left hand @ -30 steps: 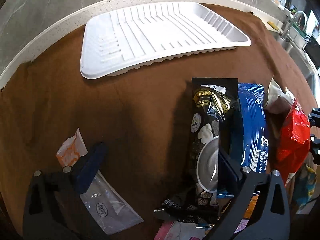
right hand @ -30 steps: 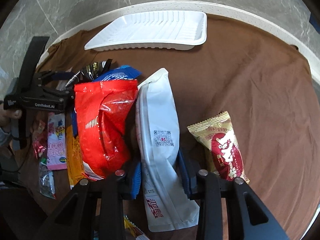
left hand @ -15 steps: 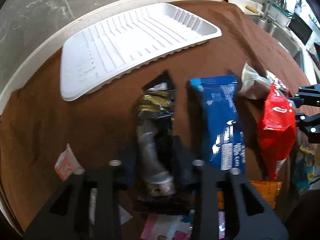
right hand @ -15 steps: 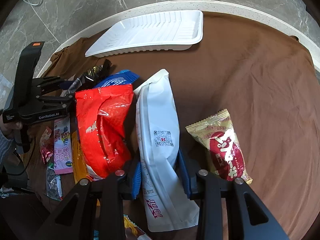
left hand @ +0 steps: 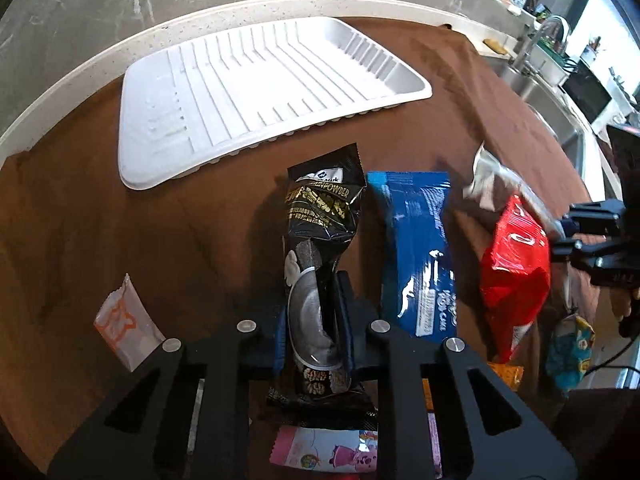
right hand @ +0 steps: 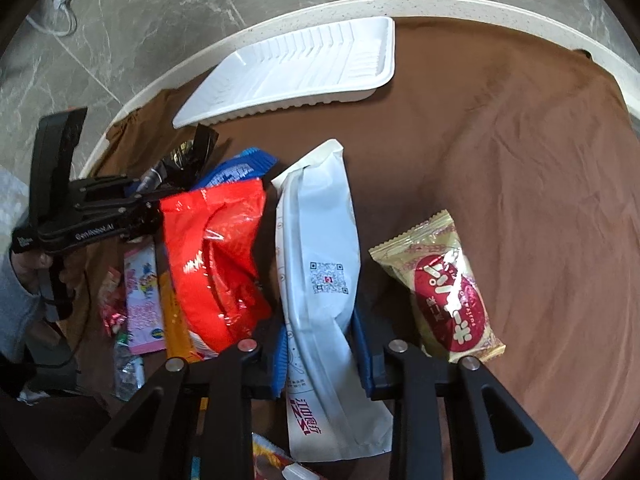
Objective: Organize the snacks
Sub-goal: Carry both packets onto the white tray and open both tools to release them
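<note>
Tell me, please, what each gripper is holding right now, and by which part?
Left gripper: black snack pouch, pinched near its lower end. Right gripper: white packet, gripped across its lower half.

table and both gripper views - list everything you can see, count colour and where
tray: 1, white, ribbed, empty, far side of the cloth
tablecloth: 1, brown, over the round white table
black packet: 1, black and silver, between the left pads
white packet: 1, white, between the right pads
blue packet: 1, blue, right of the black one
red bag: 1, red, left of the white packet
gold packet: 1, gold and red, alone to the right
orange-and-white sachet: 1, alone to the left
pink packet: 1, near edge
left gripper: black, shut on the black packet
right gripper: black, shut on the white packet
</note>
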The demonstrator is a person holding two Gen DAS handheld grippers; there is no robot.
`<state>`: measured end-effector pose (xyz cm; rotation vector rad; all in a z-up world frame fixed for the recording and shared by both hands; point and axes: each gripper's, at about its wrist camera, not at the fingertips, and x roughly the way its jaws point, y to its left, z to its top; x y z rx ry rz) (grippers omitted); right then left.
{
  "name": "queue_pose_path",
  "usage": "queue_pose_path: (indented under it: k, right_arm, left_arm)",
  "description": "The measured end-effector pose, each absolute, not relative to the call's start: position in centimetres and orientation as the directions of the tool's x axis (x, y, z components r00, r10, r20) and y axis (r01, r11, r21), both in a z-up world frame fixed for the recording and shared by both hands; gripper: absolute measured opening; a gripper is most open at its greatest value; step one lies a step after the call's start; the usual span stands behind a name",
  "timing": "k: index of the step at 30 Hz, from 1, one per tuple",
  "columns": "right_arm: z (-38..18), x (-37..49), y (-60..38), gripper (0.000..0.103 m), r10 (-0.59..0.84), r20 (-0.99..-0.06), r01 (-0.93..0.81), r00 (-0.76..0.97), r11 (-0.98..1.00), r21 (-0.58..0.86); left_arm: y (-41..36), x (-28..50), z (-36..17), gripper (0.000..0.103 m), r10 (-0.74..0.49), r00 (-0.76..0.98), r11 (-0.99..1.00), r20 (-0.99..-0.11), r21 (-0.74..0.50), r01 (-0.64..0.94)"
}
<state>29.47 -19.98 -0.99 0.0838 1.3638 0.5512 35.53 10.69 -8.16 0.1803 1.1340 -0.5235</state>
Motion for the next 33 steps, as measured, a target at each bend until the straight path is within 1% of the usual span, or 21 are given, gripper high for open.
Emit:
queue_pose_path:
  k: [4,10,17,22,25,33]
  right_arm:
    - [-0.3,30.1,-21.0,0.030,0.471,-0.877,-0.266,0.097,0.861,0.434]
    - [0.8,31.6,-22.4,0.030,0.583,-0.806,-0.153,0.104,0.810,0.566]
    - [2.1,35.0,-22.2,0.030,0.676,-0.730,-0.106,0.102,0.737,0.668]
    - [2.7,38.0,-21.6,0.030,0.711,-0.695,-0.086,0.106,0.703,0.706]
    - [2.9,40.2,-21.1,0.030,0.725,-0.680,-0.085,0.112,0.688,0.720]
    - [1.8,46.8,-18.7,0.030,0.727,-0.675,-0.090,0.125,0.686,0.722]
  left_arm:
    - [11.9,34.8,-7.5,0.019,-0.329,0.312,0.864,-0.892,-0.151,0.479]
    - [13.2,35.2,-5.8,0.019,-0.372,0.313,0.866,-0.874,-0.206,0.455]
    - [14.5,37.9,-2.6,0.019,-0.435,0.339,0.864,-0.834,-0.280,0.419]
    - [15.6,41.1,-1.2,0.019,-0.450,0.360,0.870,-0.817,-0.310,0.384]
    - [16.3,43.3,-0.7,0.019,-0.437,0.376,0.880,-0.817,-0.302,0.366]
    - [17.8,48.7,-1.1,0.019,-0.415,0.401,0.901,-0.817,-0.306,0.308]
